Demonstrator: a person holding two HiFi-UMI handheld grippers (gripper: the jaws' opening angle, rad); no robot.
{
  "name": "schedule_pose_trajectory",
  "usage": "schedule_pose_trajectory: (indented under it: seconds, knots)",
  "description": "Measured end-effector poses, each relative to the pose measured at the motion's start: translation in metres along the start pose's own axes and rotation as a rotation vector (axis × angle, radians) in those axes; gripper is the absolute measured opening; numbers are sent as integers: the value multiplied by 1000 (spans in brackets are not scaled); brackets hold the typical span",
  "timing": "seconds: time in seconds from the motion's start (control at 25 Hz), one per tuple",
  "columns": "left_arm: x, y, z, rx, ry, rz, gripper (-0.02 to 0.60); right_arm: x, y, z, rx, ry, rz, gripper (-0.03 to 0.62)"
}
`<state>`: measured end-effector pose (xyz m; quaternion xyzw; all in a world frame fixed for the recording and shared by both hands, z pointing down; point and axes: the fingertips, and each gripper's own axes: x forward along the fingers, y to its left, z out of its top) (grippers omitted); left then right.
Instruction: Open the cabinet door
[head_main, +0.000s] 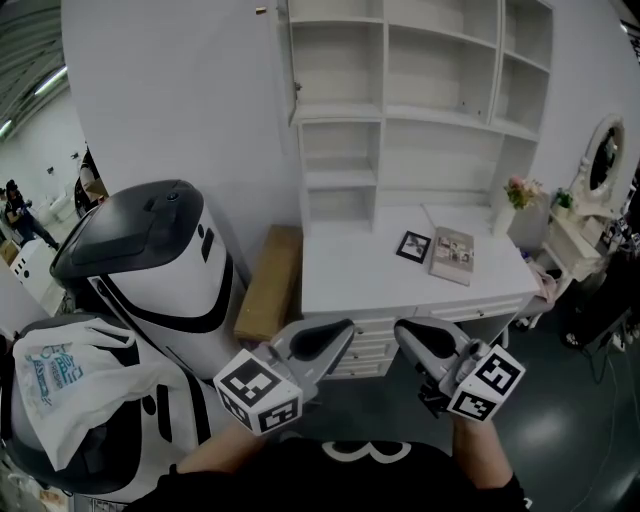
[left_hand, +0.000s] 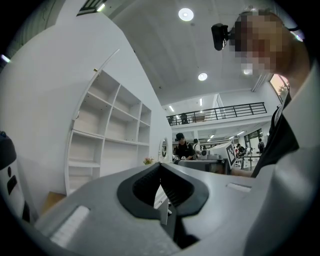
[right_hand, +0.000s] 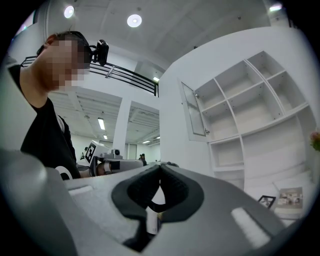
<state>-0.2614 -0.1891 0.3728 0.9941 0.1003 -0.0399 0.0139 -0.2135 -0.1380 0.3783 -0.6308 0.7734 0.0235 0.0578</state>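
The white shelf unit stands on a white desk against the wall. Its narrow glass cabinet door at the upper left is swung out from the shelves, and shows edge-on in the head view. My left gripper and right gripper hang low, close to my body and in front of the desk drawers, with their tips pointing toward each other. Both are well short of the door. In the gripper views the left gripper and the right gripper are shut with nothing between the pads.
A large white and black machine stands at the left, with a white plastic bag in front of it. A wooden board leans beside the desk. On the desk lie a photo frame and a booklet; flowers and a mirror are at the right.
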Motion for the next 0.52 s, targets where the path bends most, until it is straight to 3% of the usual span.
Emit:
schedule_pose_trajectory:
  seconds: [0.52]
  knots:
    - [-10,4,3,-22,-1,35,11,4,2,-7,18,13,12,3]
